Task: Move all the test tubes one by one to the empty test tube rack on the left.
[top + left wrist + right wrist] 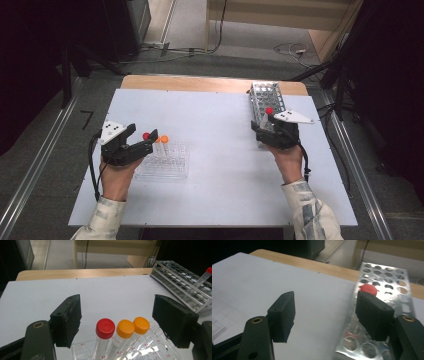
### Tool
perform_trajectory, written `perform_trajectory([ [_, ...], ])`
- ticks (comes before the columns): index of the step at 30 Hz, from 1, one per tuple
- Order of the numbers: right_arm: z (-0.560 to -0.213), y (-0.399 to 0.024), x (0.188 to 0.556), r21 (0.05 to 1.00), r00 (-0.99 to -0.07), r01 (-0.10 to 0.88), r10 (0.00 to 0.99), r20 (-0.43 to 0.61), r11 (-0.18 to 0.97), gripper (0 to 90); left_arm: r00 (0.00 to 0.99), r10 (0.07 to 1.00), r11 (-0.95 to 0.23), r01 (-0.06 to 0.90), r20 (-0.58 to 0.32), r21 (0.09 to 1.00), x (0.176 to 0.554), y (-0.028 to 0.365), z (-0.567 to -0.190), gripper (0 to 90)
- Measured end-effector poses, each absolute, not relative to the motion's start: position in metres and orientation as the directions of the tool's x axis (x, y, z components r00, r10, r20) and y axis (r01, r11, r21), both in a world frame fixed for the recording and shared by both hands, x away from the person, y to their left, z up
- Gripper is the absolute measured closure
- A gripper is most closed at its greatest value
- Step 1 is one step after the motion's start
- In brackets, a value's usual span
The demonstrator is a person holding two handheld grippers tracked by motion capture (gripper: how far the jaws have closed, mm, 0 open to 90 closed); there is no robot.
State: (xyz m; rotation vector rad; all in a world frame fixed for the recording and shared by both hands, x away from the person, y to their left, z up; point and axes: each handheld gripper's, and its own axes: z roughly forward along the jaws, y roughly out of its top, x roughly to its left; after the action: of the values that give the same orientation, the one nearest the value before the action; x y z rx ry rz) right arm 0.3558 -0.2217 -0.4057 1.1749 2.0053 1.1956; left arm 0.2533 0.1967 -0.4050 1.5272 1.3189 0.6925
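Note:
A clear plastic rack (pixel 170 162) (pixel 150 350) near the table's front left holds a red-capped tube (pixel 146 135) (pixel 105 327) and two orange-capped tubes (pixel 125 328) (pixel 141 325). My left gripper (pixel 142 132) (pixel 117 320) is open around their tops, its pads well clear of the caps. A metal rack (pixel 267 97) (pixel 384 285) lies at the back right with another red-capped tube (pixel 269 111) (pixel 368 288) leaning in it. My right gripper (pixel 264 124) (pixel 325 312) is open at that rack's near end, nothing between its pads, the red cap just behind its right jaw.
The white tabletop (pixel 215 125) has a wooden strip (pixel 210 83) along its far edge. Beyond it lie grey floor and loose cables (pixel 290 50). Metal rails (pixel 360 165) run along both sides of the table.

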Motion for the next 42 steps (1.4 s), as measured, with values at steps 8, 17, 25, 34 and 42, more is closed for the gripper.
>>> perform_trajectory([
  [8,-0.420,-0.238,0.382,0.872,-0.414,0.451,0.910,0.017,0.189,37.1,0.243,0.957,0.052,0.390,-0.158,0.919,0.252,0.195,-0.404,24.7],
  [17,-0.439,-0.231,0.400,0.860,-0.375,0.471,0.927,-0.008,0.198,49.6,0.247,0.956,0.053,0.394,-0.161,0.918,0.252,0.197,-0.405,25.0],
  [25,-0.445,-0.228,0.405,0.855,-0.358,0.482,0.934,-0.006,0.190,61.8,0.254,0.954,0.048,0.400,-0.161,0.915,0.253,0.194,-0.406,25.0],
  [34,-0.444,-0.228,0.405,0.860,-0.351,0.470,0.936,-0.026,0.201,71.2,0.255,0.953,0.049,0.400,-0.162,0.915,0.253,0.193,-0.407,25.5],
  [42,-0.415,-0.232,0.396,0.896,-0.351,0.402,0.935,-0.039,0.188,71.2,0.259,0.952,0.046,0.405,-0.163,0.913,0.254,0.192,-0.406,23.6],
])
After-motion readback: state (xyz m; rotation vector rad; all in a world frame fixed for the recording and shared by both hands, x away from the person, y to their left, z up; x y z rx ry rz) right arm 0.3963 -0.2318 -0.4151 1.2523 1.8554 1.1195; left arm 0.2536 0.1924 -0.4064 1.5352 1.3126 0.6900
